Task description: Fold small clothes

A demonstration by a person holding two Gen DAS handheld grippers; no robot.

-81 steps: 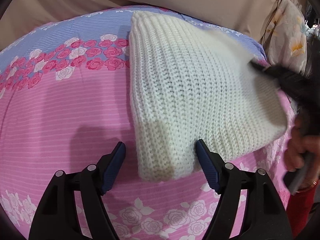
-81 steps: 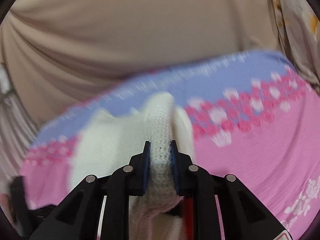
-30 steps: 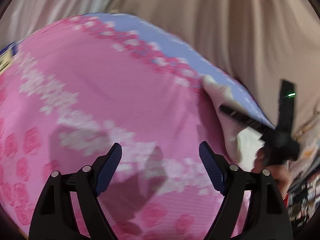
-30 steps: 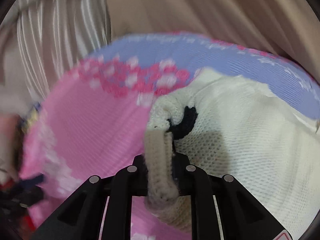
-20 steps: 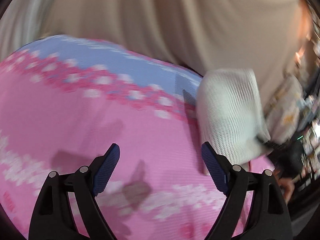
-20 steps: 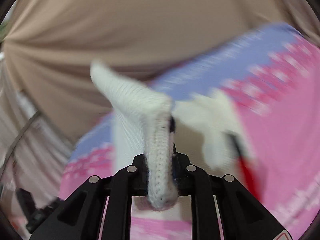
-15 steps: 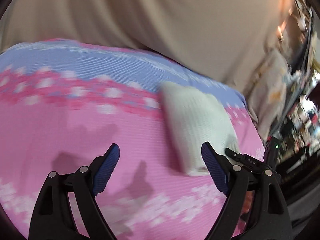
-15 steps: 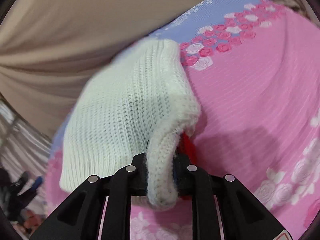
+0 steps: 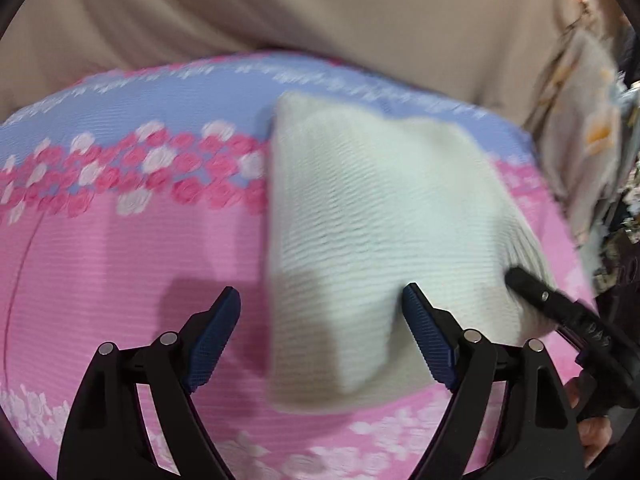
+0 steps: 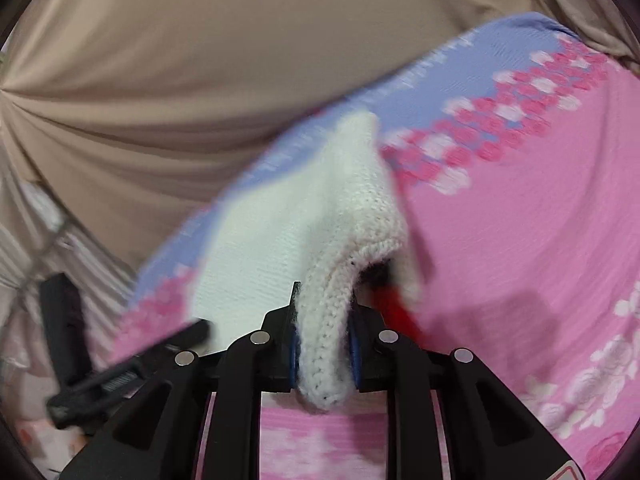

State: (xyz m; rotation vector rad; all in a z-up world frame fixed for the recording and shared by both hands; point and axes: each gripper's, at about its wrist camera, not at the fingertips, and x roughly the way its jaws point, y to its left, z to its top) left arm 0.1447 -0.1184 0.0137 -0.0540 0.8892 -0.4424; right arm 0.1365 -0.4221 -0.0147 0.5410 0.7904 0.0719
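A white knitted garment (image 9: 376, 220) lies folded on a pink and lilac rose-print sheet (image 9: 120, 248). My left gripper (image 9: 320, 336) is open, its blue pads on either side of the garment's near left corner. My right gripper (image 10: 322, 344) is shut on the garment's thick edge (image 10: 324, 344), and the rest of the knit (image 10: 280, 232) spreads away to the left. In the left wrist view the right gripper (image 9: 560, 312) shows at the garment's right edge. A black patch and something red (image 10: 394, 304) show under the lifted knit.
A beige curtain (image 9: 320, 12) hangs behind the bed. Floral cloth (image 9: 588, 152) hangs at the far right. A hand (image 9: 592, 432) holds the right gripper's handle. The left gripper's black body (image 10: 80, 352) appears at the left of the right wrist view.
The left gripper has swung back to the garment and now straddles its near corner. The right gripper has kept hold of the knit edge while carrying it around.
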